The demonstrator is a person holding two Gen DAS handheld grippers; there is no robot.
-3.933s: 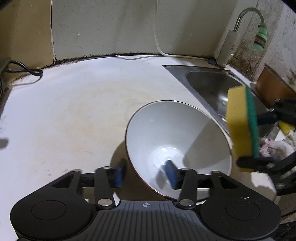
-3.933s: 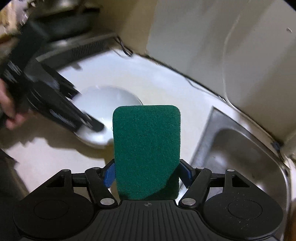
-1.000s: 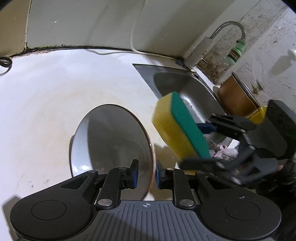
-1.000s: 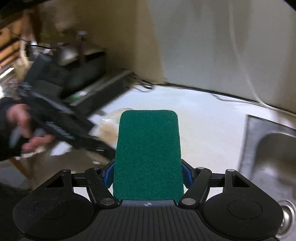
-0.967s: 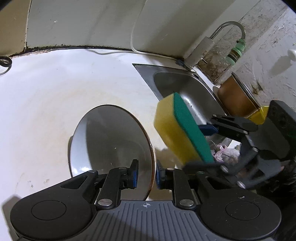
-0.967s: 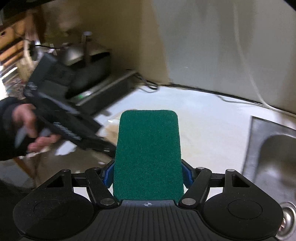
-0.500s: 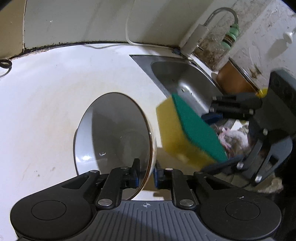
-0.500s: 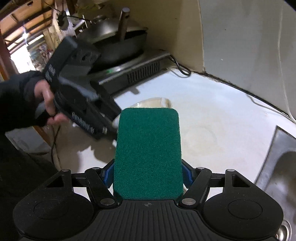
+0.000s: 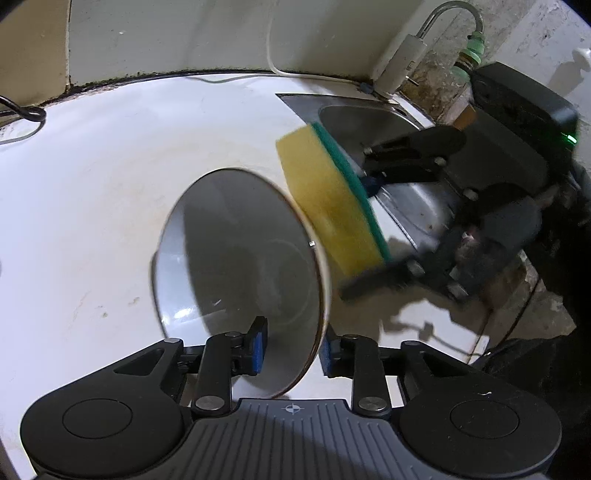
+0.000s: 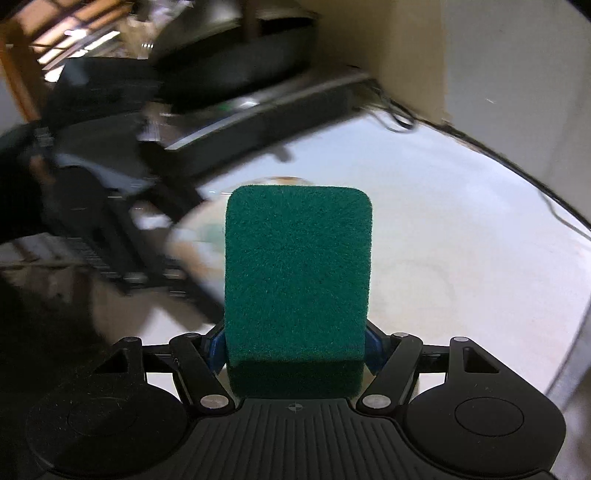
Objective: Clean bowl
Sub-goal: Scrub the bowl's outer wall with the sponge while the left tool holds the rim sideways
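A white bowl (image 9: 236,258) with a brown rim stands tipped on its edge on the white counter (image 9: 92,184), its mouth facing left. My left gripper (image 9: 293,347) straddles the near rim, one pad inside and one outside. Its jaws are opening slightly with the rim still between them. My right gripper (image 9: 369,236) is shut on a yellow and green sponge (image 9: 325,199), whose yellow face lies against the bowl's outer wall by the rim. In the right wrist view the green sponge (image 10: 297,273) fills the middle between the right gripper's (image 10: 297,347) pads. Behind it the bowl (image 10: 195,236) and left gripper (image 10: 110,251) are blurred.
A steel sink (image 9: 369,118) is set in the counter at the right, with a curved tap (image 9: 454,11) behind it. A white cable (image 9: 280,70) runs along the back wall. A stove with a dark pot (image 10: 258,92) stands at the counter's far end.
My right gripper has swung the sponge in toward the bowl until its yellow face meets the outer wall. The left jaws have spread a little and the bowl has turned slightly in them.
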